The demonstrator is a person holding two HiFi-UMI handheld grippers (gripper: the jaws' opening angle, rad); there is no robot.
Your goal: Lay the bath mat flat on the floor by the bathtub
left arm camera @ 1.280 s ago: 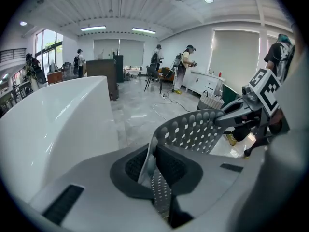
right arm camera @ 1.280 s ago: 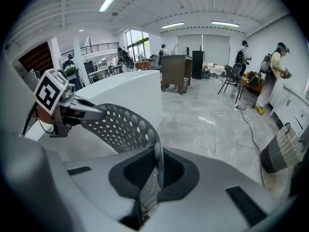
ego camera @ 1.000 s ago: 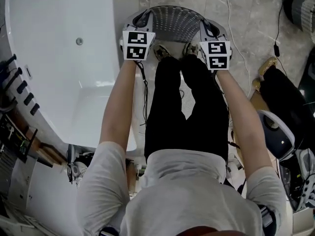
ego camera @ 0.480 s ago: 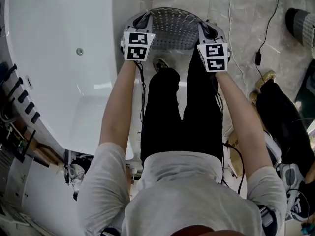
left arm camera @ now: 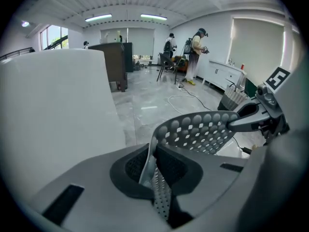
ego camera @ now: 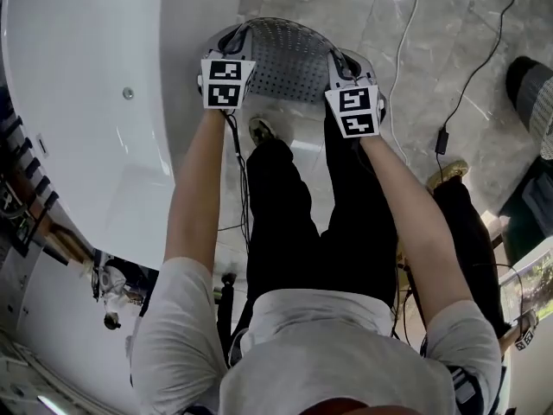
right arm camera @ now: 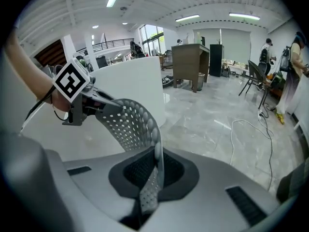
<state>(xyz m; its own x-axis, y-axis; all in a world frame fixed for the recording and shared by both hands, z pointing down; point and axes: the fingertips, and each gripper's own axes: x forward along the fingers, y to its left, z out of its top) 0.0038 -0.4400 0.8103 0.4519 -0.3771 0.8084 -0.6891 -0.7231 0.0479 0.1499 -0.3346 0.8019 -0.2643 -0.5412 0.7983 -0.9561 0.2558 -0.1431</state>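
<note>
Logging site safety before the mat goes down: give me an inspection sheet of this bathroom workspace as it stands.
Surface: glossy grey marble floor beside the white bathtub.
Job's things: grey perforated rubber bath mat, held off the floor, bowed between both tongs.
Clutter: dark ribbed bin-like object at the right edge.
Grippers: left tongs and right tongs each shut on an edge of the mat.
Cables: white cable and black cable lie on the floor right of the mat.
Surroundings: second person in black trousers close on the right; more people far off.
</note>
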